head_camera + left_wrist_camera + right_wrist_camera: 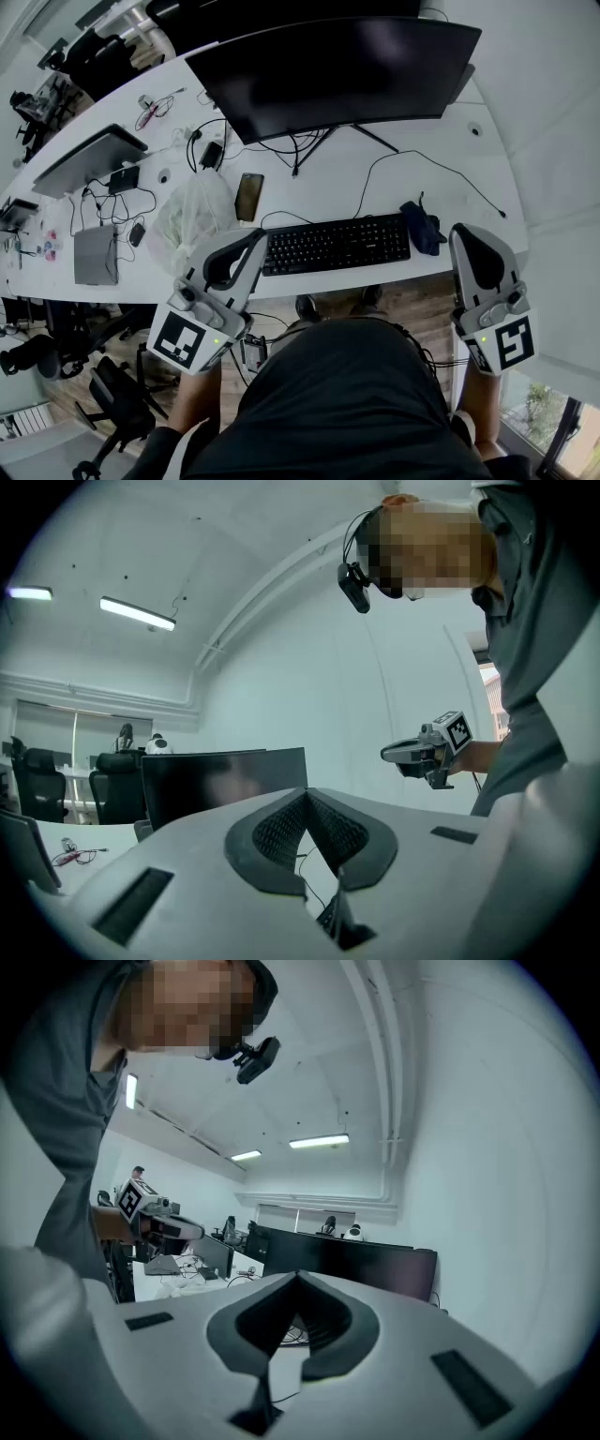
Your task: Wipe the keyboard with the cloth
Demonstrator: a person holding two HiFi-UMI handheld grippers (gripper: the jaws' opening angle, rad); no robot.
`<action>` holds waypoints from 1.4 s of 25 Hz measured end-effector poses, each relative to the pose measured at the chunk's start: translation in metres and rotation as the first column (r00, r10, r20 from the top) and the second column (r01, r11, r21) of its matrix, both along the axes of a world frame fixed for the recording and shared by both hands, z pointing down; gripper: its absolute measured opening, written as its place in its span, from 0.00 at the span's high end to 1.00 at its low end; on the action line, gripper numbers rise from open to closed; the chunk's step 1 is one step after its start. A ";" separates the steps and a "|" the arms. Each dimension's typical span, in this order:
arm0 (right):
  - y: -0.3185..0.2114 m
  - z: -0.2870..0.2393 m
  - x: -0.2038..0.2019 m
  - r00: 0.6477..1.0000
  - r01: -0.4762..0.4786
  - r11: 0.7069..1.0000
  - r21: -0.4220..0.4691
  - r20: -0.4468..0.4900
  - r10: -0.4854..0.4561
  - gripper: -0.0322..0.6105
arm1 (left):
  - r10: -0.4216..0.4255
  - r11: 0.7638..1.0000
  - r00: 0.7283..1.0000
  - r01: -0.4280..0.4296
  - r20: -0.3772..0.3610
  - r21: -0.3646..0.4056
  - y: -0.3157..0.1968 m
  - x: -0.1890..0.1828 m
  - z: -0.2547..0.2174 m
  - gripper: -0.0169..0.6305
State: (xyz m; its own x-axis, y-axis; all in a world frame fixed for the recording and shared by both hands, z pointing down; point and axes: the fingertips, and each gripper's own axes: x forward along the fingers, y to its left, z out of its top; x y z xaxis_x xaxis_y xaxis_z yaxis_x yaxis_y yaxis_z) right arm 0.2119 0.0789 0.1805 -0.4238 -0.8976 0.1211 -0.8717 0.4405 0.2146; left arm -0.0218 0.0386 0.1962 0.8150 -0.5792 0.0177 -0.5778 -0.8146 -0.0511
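Note:
A black keyboard (336,243) lies near the front edge of the white desk (375,192), below the monitor. A dark blue cloth (422,228) sits crumpled just right of the keyboard. My left gripper (255,238) is held at the desk's front edge by the keyboard's left end, its jaws shut on nothing (307,794). My right gripper (466,231) hovers right of the cloth, apart from it, and is also shut and empty (298,1277). Both point level, so each gripper view shows the room and the other gripper, not the keyboard or cloth.
A large dark monitor (328,75) stands behind the keyboard with cables around its foot. A phone (248,196) and a crumpled plastic bag (192,217) lie left of the keyboard. Further left are a closed laptop (89,159) and more cables. Office chairs (112,394) stand below left.

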 end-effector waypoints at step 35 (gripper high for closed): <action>-0.065 0.420 0.120 0.987 -0.157 0.618 -0.770 -0.145 0.071 0.62 | -0.080 0.976 0.990 0.102 0.119 -0.193 -0.008 0.018 0.057 0.97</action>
State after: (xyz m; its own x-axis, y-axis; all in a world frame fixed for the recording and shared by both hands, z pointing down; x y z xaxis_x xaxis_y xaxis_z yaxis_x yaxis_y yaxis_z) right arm 0.3323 0.0144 0.6008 -0.2728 -0.4900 0.8279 -0.9221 0.3786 -0.0798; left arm -0.0037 0.0310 0.2532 0.7454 -0.6271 0.2260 -0.6502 -0.7587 0.0393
